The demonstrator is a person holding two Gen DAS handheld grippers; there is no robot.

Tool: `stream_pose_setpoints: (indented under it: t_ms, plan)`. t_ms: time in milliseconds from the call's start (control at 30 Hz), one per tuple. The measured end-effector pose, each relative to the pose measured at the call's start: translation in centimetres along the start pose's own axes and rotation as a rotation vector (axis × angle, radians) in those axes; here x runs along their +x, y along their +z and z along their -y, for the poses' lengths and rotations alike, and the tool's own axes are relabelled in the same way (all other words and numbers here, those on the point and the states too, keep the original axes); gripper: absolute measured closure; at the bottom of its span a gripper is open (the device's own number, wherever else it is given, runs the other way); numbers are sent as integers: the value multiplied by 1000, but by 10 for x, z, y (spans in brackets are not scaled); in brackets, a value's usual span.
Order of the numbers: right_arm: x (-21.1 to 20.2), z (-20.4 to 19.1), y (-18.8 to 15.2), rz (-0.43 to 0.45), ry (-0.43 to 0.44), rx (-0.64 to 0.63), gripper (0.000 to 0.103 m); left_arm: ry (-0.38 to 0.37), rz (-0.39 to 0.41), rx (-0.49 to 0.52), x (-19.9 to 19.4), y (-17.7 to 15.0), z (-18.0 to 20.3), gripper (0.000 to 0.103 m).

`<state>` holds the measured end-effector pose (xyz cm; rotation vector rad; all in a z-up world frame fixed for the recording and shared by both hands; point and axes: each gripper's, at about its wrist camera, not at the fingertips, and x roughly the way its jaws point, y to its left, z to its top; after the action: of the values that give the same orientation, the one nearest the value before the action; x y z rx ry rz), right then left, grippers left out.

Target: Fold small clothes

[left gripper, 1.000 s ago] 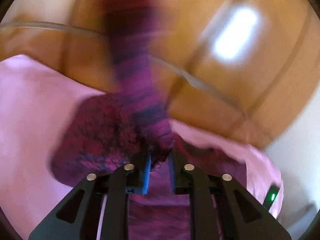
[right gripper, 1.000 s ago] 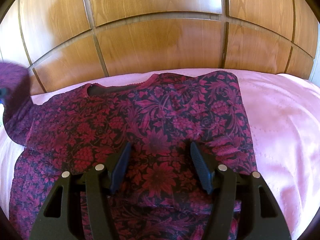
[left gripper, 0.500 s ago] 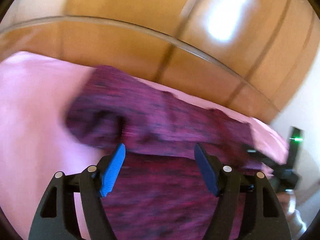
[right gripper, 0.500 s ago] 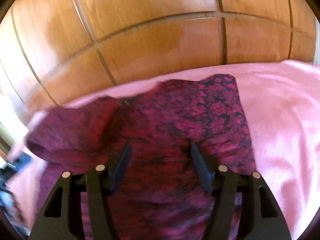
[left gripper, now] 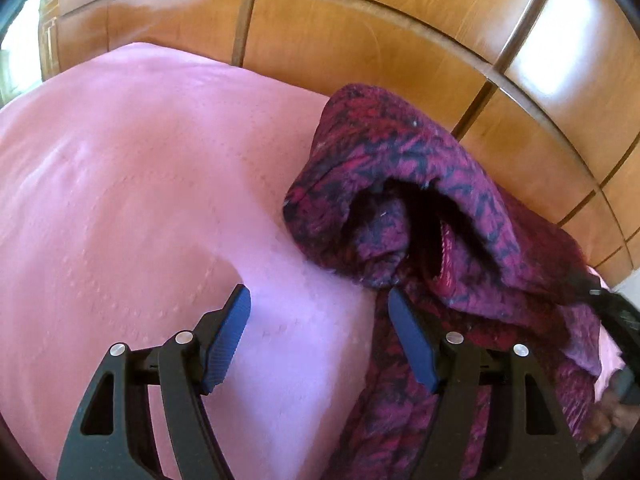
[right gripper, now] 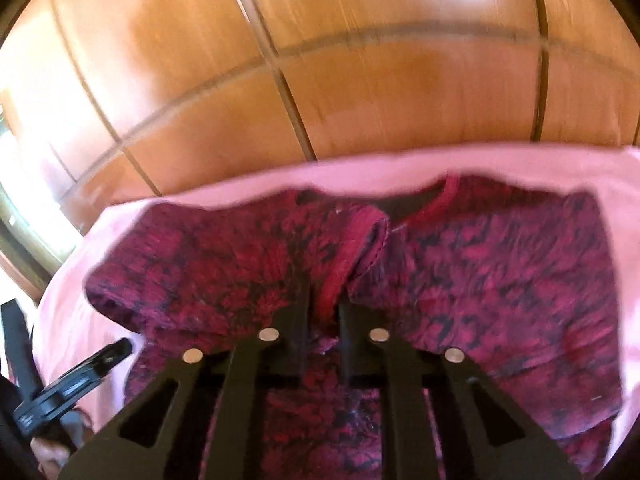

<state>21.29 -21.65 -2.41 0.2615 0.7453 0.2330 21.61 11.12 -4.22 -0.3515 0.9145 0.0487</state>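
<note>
Here the left gripper [left gripper: 318,312] hangs low over the pink bedspread [left gripper: 132,184], jaws spread wide and empty, its right finger [left gripper: 412,344] at the garment's edge. A second ago it was pinching the lifted sleeve; that sleeve [left gripper: 400,184] now lies folded in over the floral top [right gripper: 500,280]. The right gripper [right gripper: 324,312], wide apart a second ago, is now clamped on the red-trimmed cuff [right gripper: 360,248] near the neckline. Beyond stands the wooden headboard [right gripper: 360,100].

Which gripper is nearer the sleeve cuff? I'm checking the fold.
Right. The right gripper is shut on the sleeve cuff; the left gripper hovers open beside the garment.
</note>
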Motion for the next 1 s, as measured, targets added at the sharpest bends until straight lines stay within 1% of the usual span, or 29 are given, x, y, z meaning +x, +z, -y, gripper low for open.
stream_pose_setpoints:
  t_ms: [133, 167, 200, 267, 333, 367, 400, 467, 500, 600, 667, 700, 733, 767, 833, 900, 933, 1000]
  plan:
    - [-44, 2, 11, 113, -10, -34, 93, 41, -3, 0, 7, 5, 7, 33]
    - [-52, 4, 13, 132, -13, -33, 93, 71, -3, 15, 9, 6, 10, 33]
    - [-64, 12, 16, 161, -25, -29, 93, 86, -8, 20, 10, 6, 12, 33]
    - [-83, 22, 17, 209, -68, -29, 93, 98, -8, 18, 11, 4, 11, 33]
    - [-95, 38, 14, 234, -119, -12, 93, 111, -5, 32, 11, 0, 10, 33]
    - [-97, 45, 12, 236, -136, 1, 93, 113, -3, 36, 12, 0, 11, 33]
    - [-98, 62, 8, 227, -169, 30, 93, 115, -4, 44, 12, -2, 12, 33]
    - [-94, 83, -1, 197, -189, 84, 94, 115, -3, 54, 12, -6, 12, 33]
    - [-86, 96, -10, 166, -199, 118, 94, 118, -1, 59, 12, -8, 12, 33]
    - [-55, 119, -32, 75, -235, 168, 94, 130, -1, 77, 15, -8, 18, 33]
    - [-41, 126, -42, 56, -238, 196, 94, 123, -2, 80, 13, -12, 16, 33]
    - [-41, 130, -47, 68, -222, 224, 94, 122, -4, 85, 12, -12, 17, 35]
    - [-42, 132, -47, 78, -211, 239, 94, 122, -2, 84, 10, -13, 16, 41]
    - [-42, 133, -45, 80, -204, 245, 94, 117, -3, 82, 5, -15, 13, 43]
    - [-45, 134, -44, 78, -192, 245, 94, 63, -12, 60, -2, -13, 9, 50]
    - [-48, 134, -44, 82, -182, 240, 94, -18, 24, 22, -20, -12, -2, 50]
    - [-52, 134, -47, 87, -180, 238, 94, -40, 29, 16, -25, -9, -5, 50]
    - [-59, 134, -46, 98, -172, 235, 94, -116, 11, 1, -28, 3, -7, 50]
